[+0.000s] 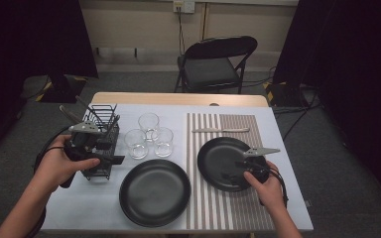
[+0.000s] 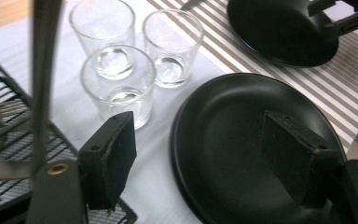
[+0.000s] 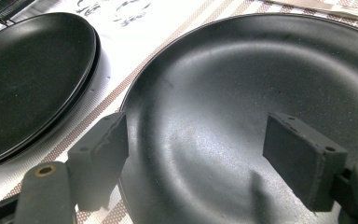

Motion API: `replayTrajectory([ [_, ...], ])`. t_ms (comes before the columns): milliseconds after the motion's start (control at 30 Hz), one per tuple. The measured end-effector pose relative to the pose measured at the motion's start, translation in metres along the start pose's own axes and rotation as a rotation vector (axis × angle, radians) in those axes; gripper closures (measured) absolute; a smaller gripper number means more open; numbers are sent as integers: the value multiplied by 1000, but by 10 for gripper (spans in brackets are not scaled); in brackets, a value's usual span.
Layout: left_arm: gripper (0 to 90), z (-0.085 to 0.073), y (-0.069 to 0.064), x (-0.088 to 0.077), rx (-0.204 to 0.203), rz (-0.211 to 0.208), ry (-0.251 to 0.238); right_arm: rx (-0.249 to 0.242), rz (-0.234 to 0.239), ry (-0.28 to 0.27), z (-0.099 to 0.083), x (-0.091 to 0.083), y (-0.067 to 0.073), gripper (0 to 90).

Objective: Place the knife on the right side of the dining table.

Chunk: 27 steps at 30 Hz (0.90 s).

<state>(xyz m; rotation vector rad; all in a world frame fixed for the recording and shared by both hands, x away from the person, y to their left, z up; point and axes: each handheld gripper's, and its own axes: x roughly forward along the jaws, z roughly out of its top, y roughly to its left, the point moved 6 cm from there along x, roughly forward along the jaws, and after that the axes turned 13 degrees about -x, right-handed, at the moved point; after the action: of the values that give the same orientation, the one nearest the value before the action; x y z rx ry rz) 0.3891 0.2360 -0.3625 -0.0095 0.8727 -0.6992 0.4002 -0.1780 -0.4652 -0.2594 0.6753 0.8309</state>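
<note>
My left gripper [image 1: 110, 149] hovers by the black wire rack [image 1: 99, 171] at the table's left, open, with nothing between its jaws [image 2: 198, 128]. Beyond it, three clear glasses [image 2: 121, 74] stand in a cluster, and a black plate [image 2: 233, 140] lies on the white table. My right gripper [image 1: 232, 168] is open over the near right part of a second black plate [image 1: 216, 151], which rests on the striped placemat [image 1: 248, 208]. In the right gripper view the jaws [image 3: 196, 126] stand wide apart just above that plate [image 3: 242, 70], one at its rim.
A table knife [image 1: 221, 130] lies across the placemat's far end. The rack holds utensils, and one grey handle [image 2: 42, 70] rises close to my left gripper's camera. A folding chair [image 1: 218, 62] stands beyond the table's far edge.
</note>
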Motion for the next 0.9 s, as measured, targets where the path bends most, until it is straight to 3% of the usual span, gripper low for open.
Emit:
replayTrajectory([
  [433,307,9,15,-13,-9,64,-4,-6,2,1,0,-1,-1,215],
  [900,344,20,27,-19,-24,94,-11,-4,3,-1,0,-2,-1,216],
])
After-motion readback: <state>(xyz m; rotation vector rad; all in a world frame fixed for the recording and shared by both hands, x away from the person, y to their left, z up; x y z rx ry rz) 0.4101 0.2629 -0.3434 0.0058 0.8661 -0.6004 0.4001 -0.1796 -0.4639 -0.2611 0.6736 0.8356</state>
